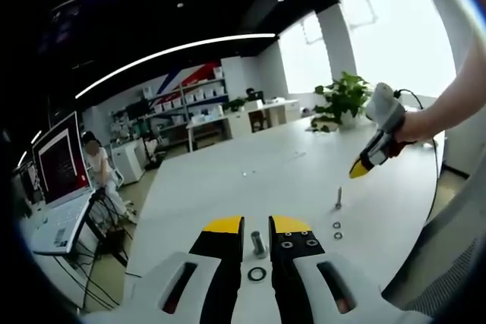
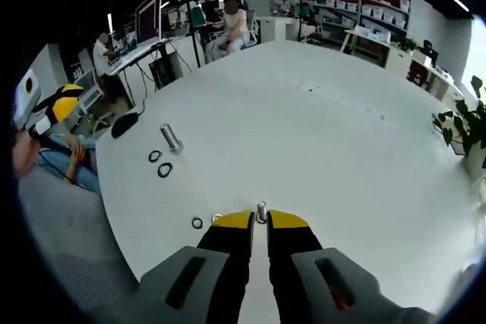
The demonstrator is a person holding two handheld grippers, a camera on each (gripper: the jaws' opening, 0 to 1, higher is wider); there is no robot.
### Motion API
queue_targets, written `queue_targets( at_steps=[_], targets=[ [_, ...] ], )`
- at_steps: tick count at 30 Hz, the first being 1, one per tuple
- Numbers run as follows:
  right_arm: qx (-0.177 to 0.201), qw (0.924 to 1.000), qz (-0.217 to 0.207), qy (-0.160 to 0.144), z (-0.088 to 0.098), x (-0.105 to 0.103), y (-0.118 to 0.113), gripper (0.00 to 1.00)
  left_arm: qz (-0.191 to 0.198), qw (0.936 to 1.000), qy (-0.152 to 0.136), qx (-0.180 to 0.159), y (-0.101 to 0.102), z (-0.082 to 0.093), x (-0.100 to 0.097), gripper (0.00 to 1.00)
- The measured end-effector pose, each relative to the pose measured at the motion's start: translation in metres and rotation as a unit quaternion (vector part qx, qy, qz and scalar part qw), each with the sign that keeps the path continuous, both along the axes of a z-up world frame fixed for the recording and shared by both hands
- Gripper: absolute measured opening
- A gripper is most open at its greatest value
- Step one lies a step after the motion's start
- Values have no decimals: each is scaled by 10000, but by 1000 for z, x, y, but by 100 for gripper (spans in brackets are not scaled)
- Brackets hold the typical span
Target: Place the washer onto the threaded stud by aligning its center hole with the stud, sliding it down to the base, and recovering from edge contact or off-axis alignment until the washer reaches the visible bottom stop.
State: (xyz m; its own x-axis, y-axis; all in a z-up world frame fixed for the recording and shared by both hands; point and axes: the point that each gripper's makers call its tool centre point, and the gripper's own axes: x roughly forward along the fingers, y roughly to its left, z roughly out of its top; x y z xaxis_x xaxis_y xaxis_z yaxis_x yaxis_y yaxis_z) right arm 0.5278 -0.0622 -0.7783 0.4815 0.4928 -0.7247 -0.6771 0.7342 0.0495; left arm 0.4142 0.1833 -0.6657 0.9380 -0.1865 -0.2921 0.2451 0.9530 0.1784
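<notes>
The threaded stud [image 1: 339,197] stands upright on the white table [image 1: 250,165]. In the right gripper view the stud [image 2: 261,210] rises just beyond my right gripper [image 2: 261,220], whose jaws are shut with nothing visible between them. Two small washers [image 2: 197,223] [image 2: 216,218] lie flat just left of the stud. In the left gripper view the right gripper [image 1: 358,170], held by a hand, hovers above and to the right of the stud. My left gripper [image 1: 258,225] is held over the near table edge, jaws a narrow slit apart and holding nothing.
A short metal cylinder [image 2: 171,138] lies on its side with two more washers [image 2: 155,156] [image 2: 165,171] next to it, near the left gripper [image 2: 53,108]. A potted plant [image 1: 343,98] stands at the far table edge. People sit at desks with monitors [image 1: 59,161] beyond.
</notes>
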Motion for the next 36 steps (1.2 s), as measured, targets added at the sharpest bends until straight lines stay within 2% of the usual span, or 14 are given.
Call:
queue_targets(
  at_steps=[13,36],
  targets=[
    [-24,9997,151,206,-17,-31,11,9,138,9998,-128,-75,7,7,0,11],
    [-22,9986,269,446,-36,-36,26,10,278,9991,-200,-239,12,12,-1,11]
  ],
)
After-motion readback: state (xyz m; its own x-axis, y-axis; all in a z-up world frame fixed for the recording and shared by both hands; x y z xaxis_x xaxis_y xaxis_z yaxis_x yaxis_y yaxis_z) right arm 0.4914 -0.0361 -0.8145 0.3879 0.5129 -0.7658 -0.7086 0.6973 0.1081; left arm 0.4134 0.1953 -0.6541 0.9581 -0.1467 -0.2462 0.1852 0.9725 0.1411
